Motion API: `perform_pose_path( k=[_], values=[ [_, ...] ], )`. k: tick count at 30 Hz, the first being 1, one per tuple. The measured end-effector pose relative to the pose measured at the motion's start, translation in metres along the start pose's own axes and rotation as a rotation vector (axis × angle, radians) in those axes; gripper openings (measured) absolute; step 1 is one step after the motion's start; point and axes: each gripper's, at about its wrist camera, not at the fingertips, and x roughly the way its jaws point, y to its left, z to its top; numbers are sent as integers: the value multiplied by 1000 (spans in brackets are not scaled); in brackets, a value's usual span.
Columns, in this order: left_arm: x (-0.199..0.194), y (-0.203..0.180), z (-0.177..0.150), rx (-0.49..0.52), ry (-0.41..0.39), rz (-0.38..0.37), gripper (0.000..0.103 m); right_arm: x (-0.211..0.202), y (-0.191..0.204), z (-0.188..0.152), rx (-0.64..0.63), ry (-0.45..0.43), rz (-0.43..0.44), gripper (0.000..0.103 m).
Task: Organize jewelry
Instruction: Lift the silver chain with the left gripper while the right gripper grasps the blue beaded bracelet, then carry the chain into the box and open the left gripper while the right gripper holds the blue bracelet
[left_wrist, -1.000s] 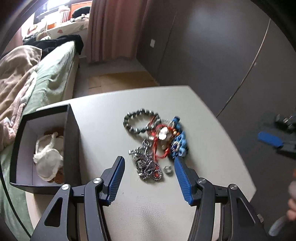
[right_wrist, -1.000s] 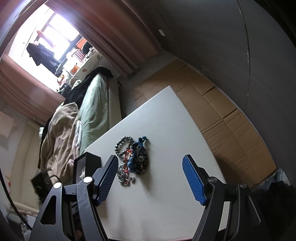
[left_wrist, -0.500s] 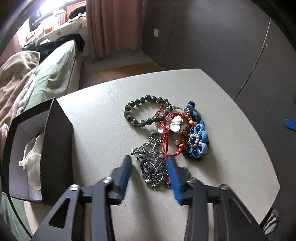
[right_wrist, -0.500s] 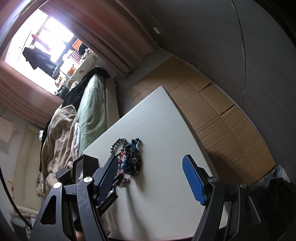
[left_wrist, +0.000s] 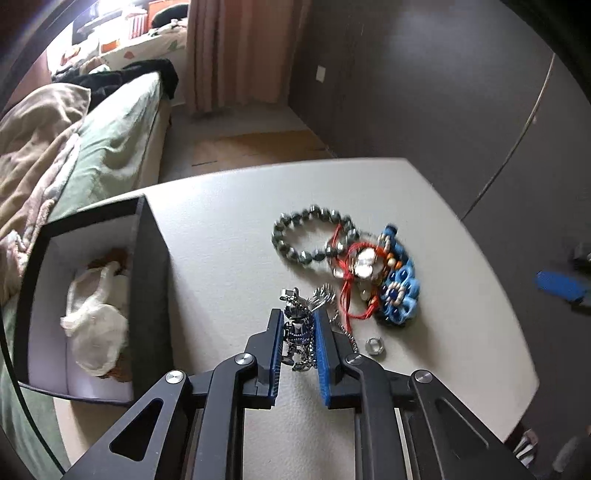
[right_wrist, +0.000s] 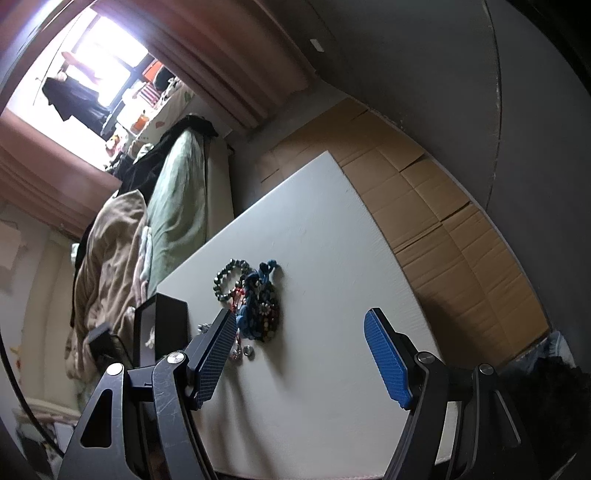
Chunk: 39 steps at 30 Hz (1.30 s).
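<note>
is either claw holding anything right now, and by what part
The left claw has just been closing and now pinches the silver chain necklace by its bunched pendant end. The right claw is open, holding nothing.

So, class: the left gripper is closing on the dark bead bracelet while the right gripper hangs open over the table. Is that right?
Not quite. In the left wrist view the left gripper has closed on the silver chain necklace, not the dark bead bracelet. The right gripper is indeed open.

Daylight is pouring through the window (right_wrist: 88, 70), blowing it out to white glare, while the dark wall (left_wrist: 424, 92) is staying dim. Fisheye bending is curving the table (right_wrist: 332, 240) edges, black vignette is framing both views, and the beaded bracelet (left_wrist: 306, 236) is smearing slightly.
</note>
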Motion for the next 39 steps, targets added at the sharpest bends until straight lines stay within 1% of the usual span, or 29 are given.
perform_pose_path(
  k=[4,11,14,16,19,24,26,27,28,29,31,35,39],
  values=[
    [-20,7,4,-32,-40,-28,15,10,4,-1,-9,18,2,72],
    [-50,17,13,-77,-115,-52,15,34,19,-1,-22,43,30,71],
    [-59,23,16,-94,-137,-59,15,47,29,-3,-39,62,35,63],
    [-64,27,16,-107,-146,-64,15,57,34,-4,-46,82,38,53],
    [-70,31,18,-115,-158,-67,15,71,43,-7,-59,110,38,51],
    [-82,37,22,-126,-186,-74,15,90,54,-8,-78,128,19,49],
    [-87,40,23,-132,-195,-76,15,100,54,-8,-70,141,4,41],
    [-90,41,24,-135,-199,-78,15,105,52,-8,-58,153,-2,29],
    [-93,42,25,-136,-205,-79,15,108,51,-8,-46,158,15,21],
    [-96,43,26,-137,-213,-78,15,107,50,-7,-38,151,28,16],
    [-106,46,28,-139,-237,-75,15,100,52,-7,-43,122,23,15],
    [-129,50,34,-138,-283,-69,15,81,57,-5,-49,82,75,15],
    [-150,52,37,-143,-317,-66,15,69,60,-6,-43,58,107,15]
  ],
)
